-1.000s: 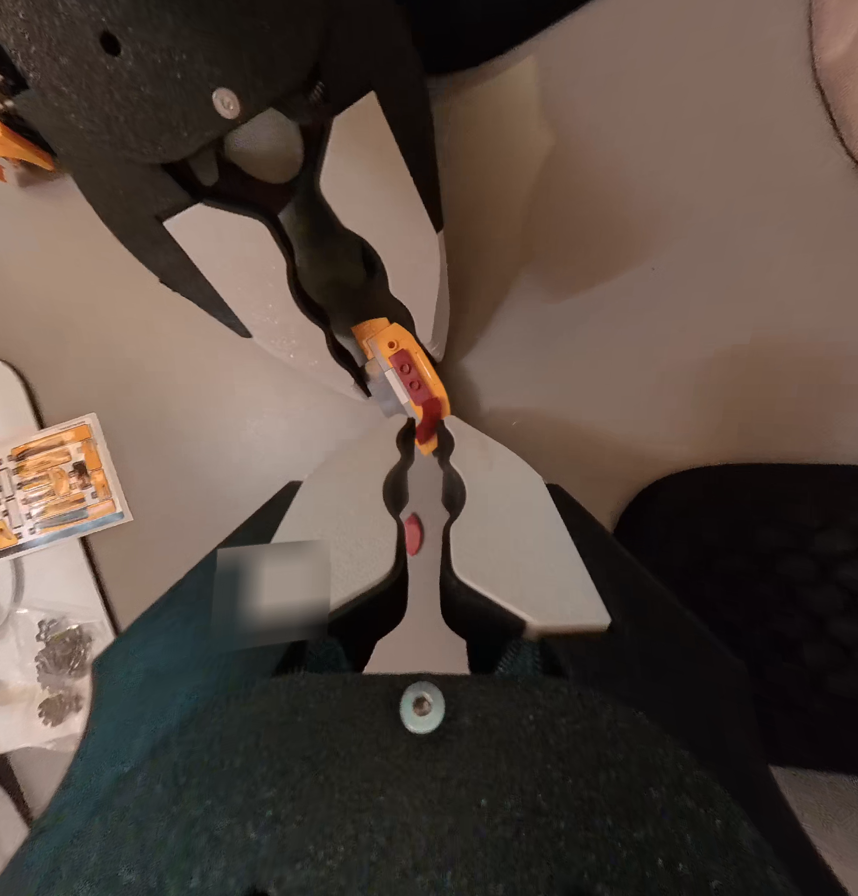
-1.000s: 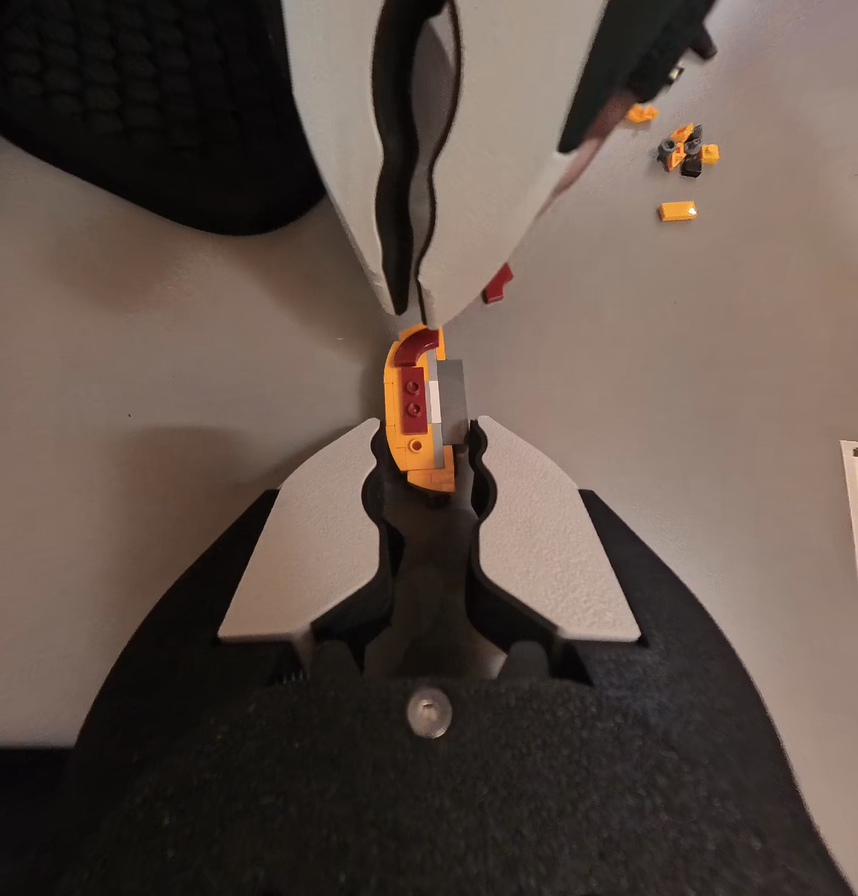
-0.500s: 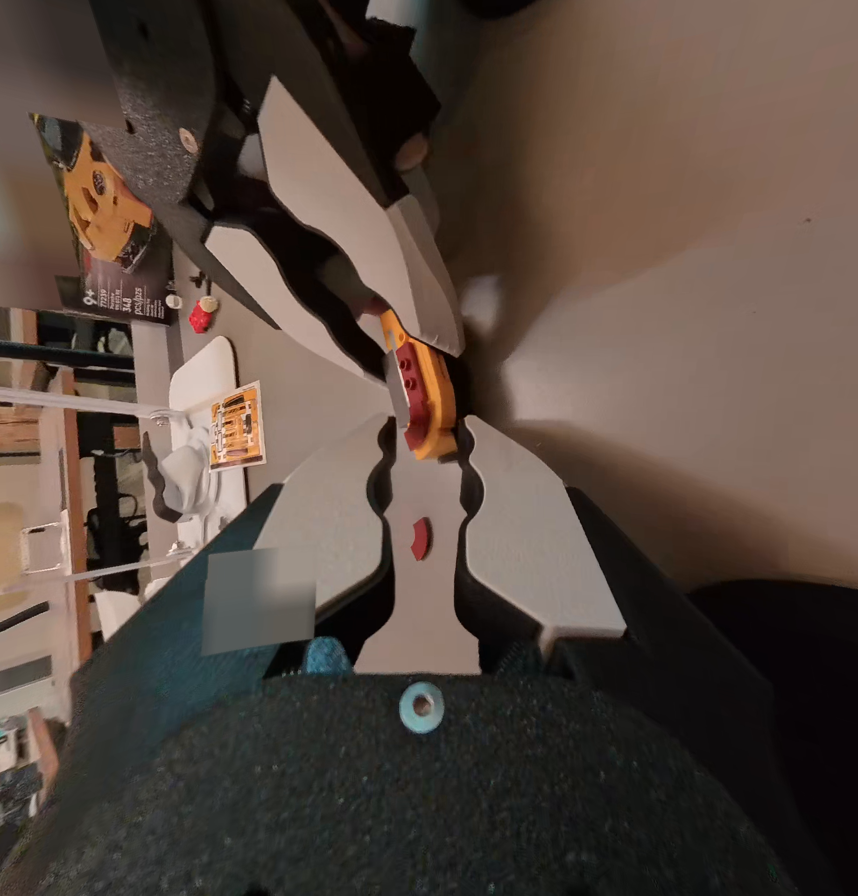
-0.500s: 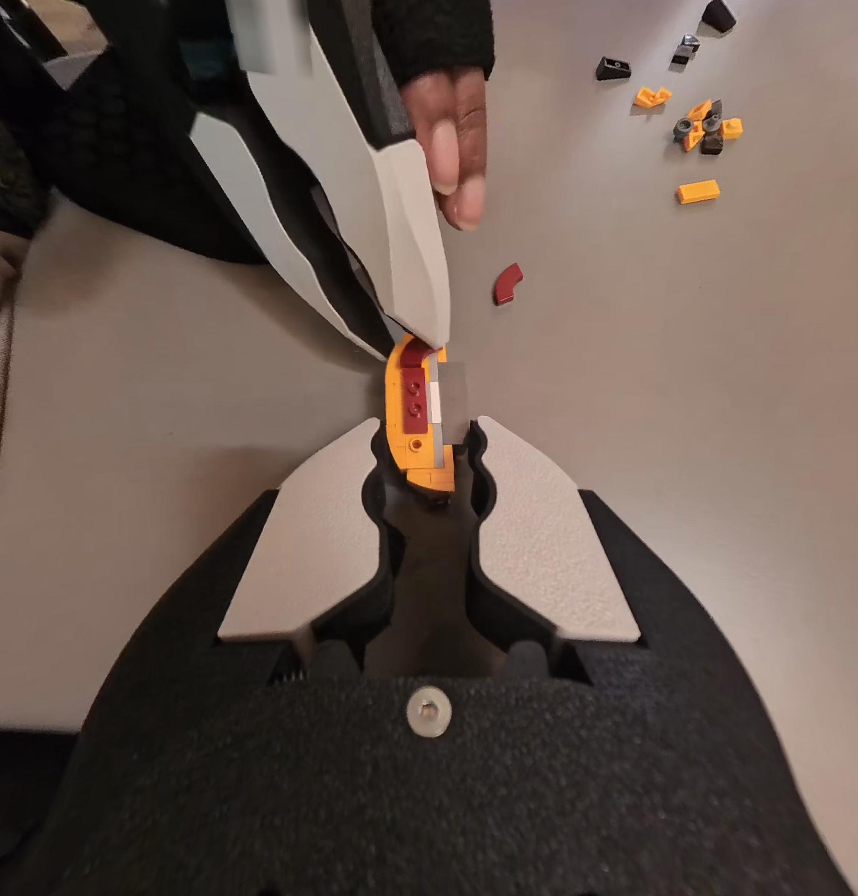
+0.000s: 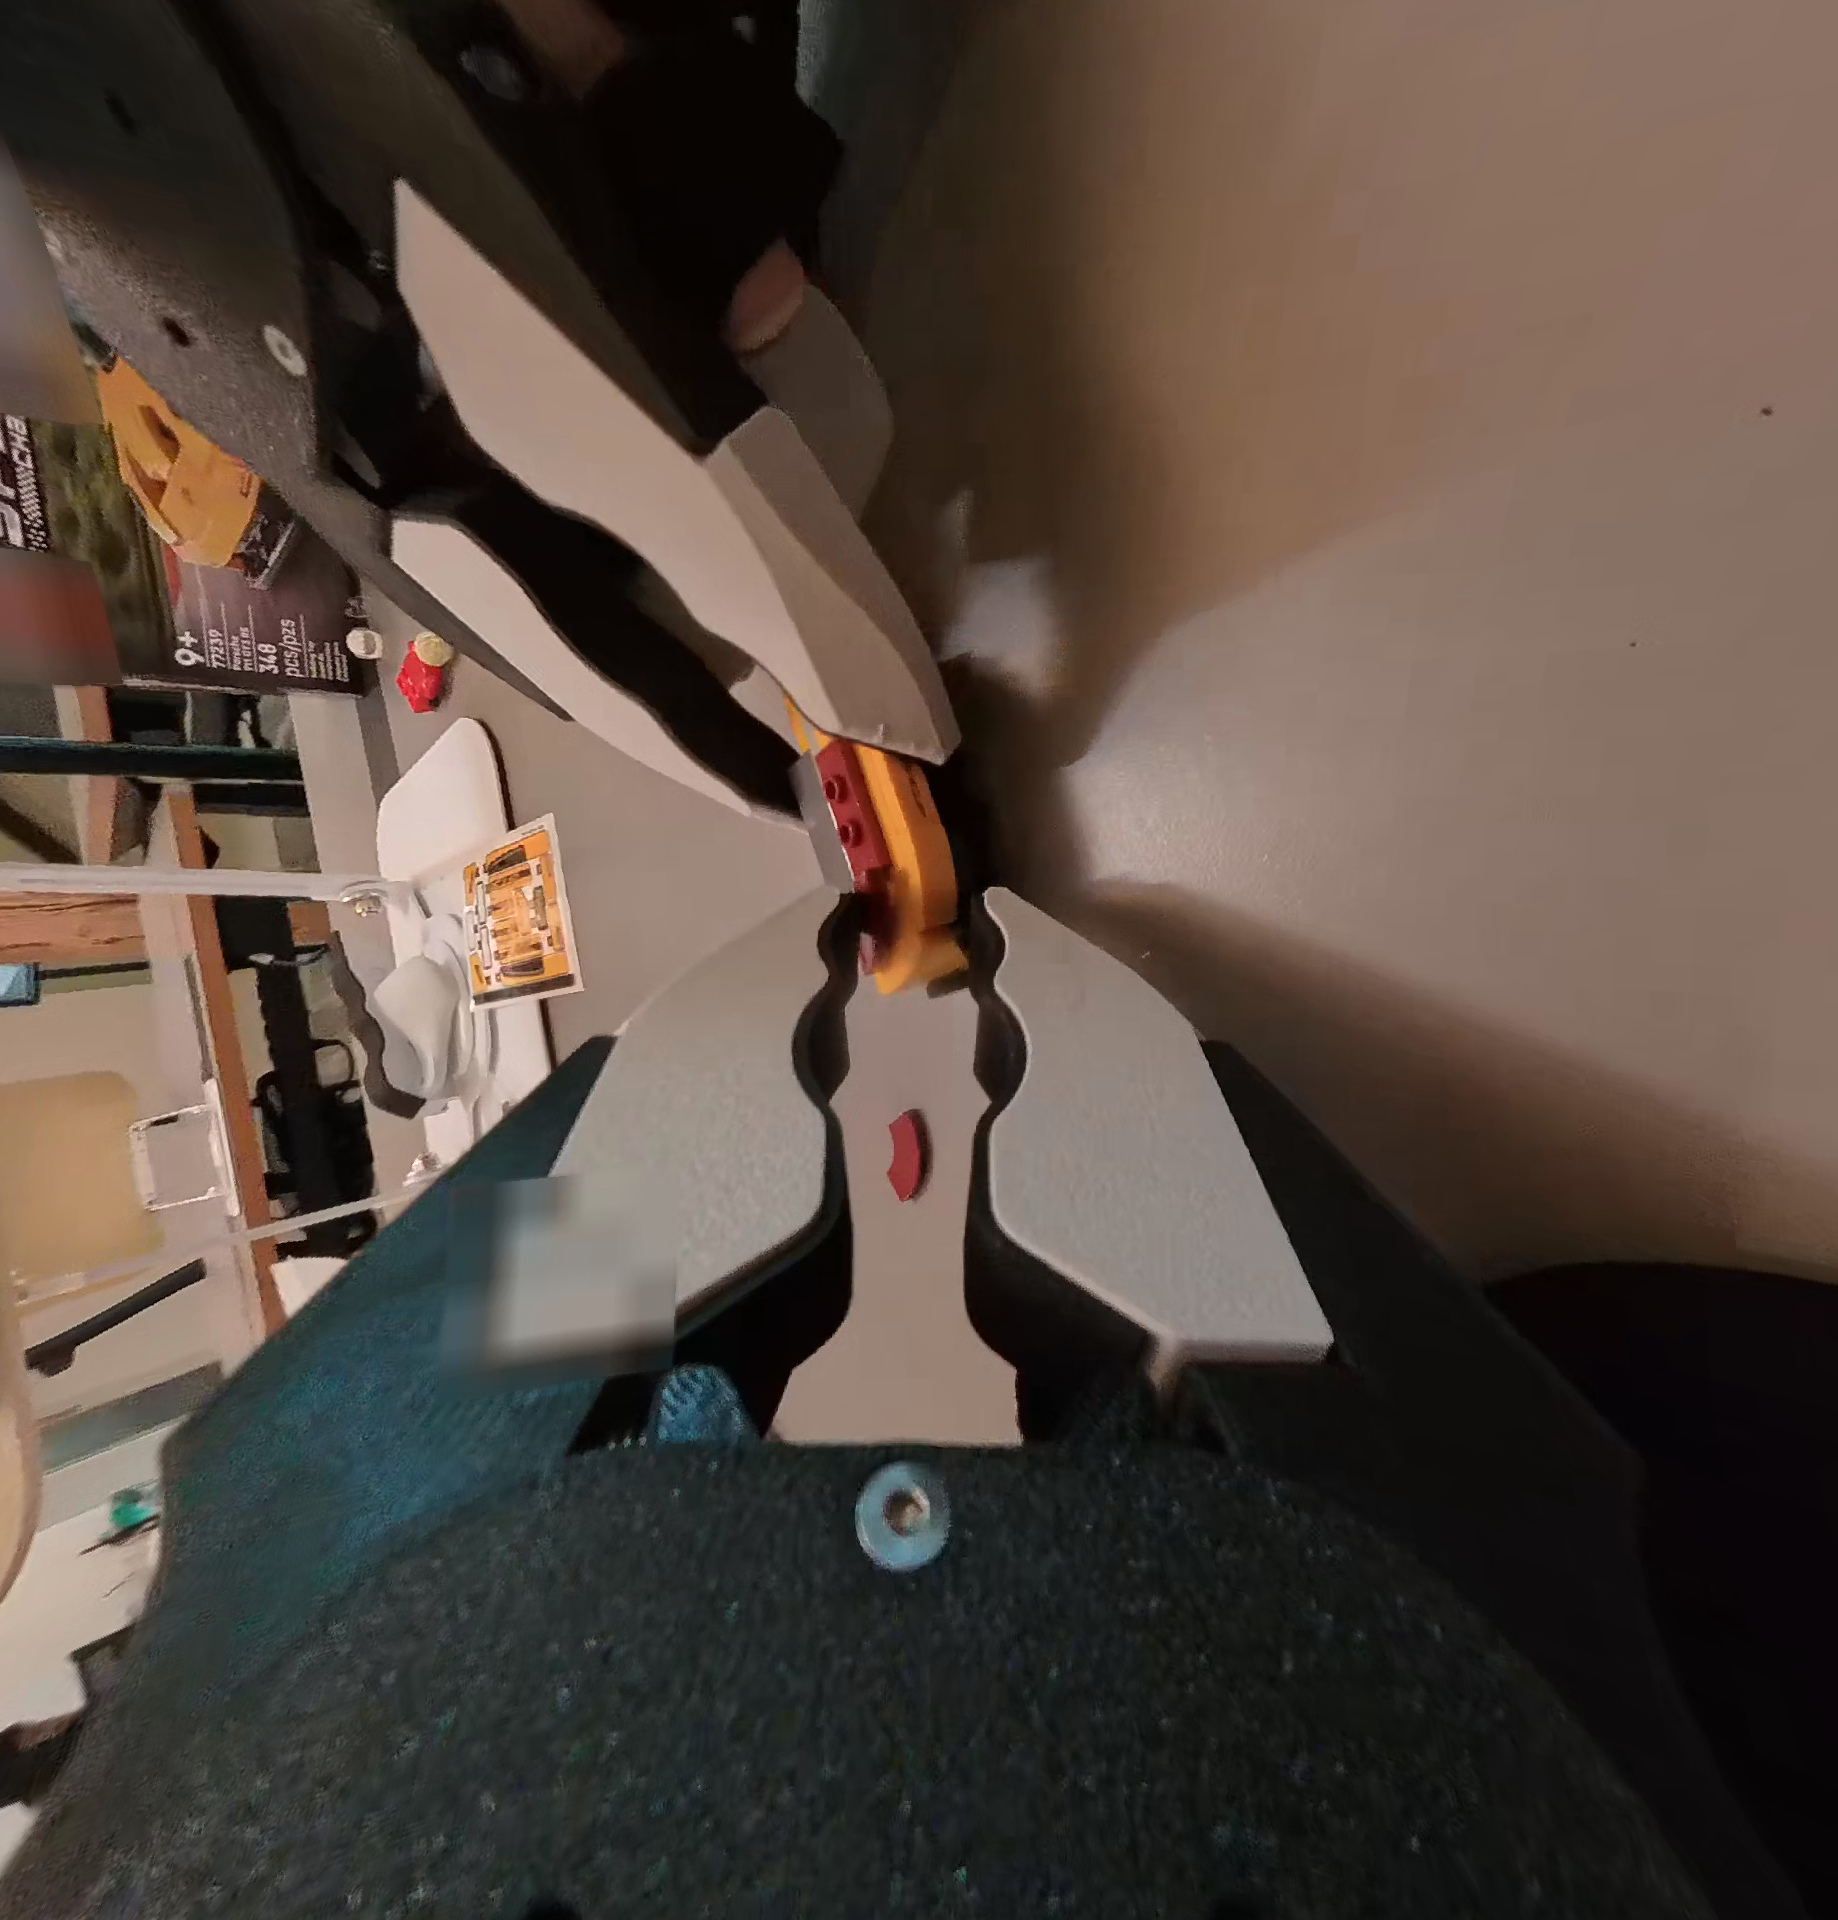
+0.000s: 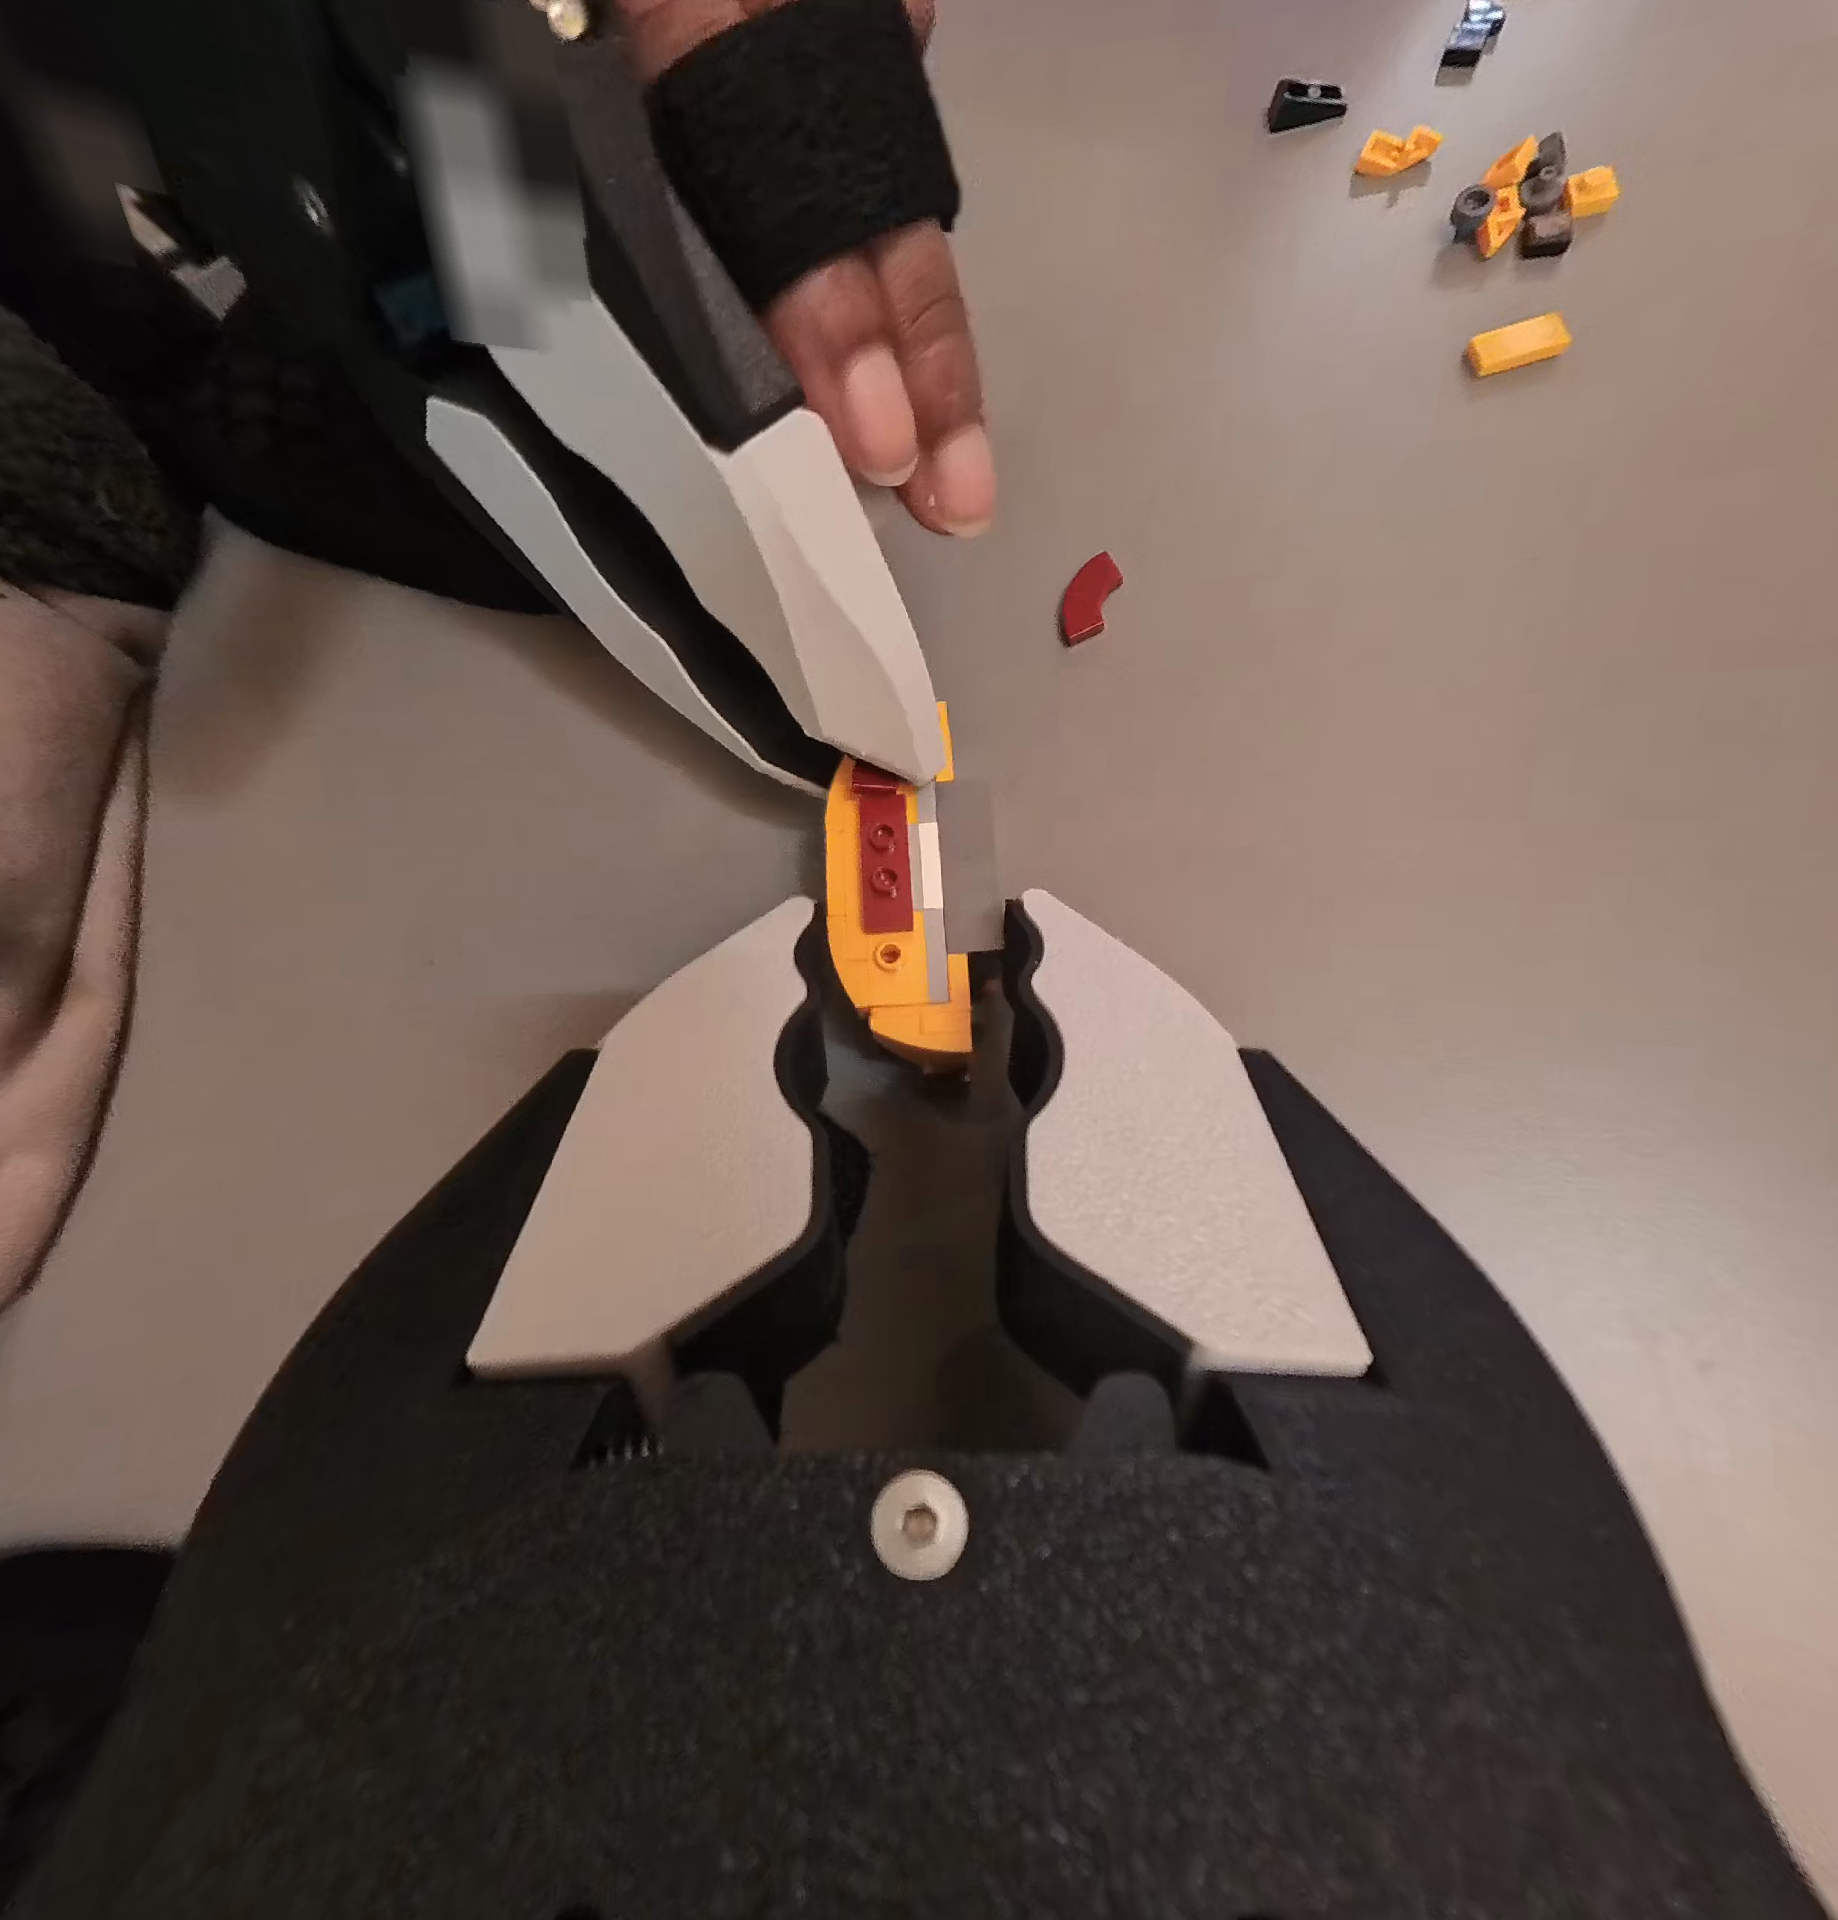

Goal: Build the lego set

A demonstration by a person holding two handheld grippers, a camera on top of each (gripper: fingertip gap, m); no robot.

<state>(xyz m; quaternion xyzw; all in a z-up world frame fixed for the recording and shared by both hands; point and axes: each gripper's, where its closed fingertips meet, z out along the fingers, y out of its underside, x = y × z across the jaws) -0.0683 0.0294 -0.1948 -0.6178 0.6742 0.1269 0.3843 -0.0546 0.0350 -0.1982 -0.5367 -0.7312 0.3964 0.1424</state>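
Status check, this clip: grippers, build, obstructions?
Right gripper shut on orange sub-assembly. Left gripper open, fingertip pressing its far end. Loose dark red curved piece nearby.

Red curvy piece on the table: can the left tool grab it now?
Probably yes. The red curved piece lies alone on the table, nothing covering it. The left tool must first leave the orange assembly that its tips are at.

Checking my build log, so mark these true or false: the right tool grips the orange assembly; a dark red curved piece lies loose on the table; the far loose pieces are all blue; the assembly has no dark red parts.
1. The right tool grips the orange assembly: true.
2. A dark red curved piece lies loose on the table: true.
3. Far loose pieces all blue: false, they are orange, grey and black.
4. No dark red parts: false, a dark red studded plate sits on the assembly.
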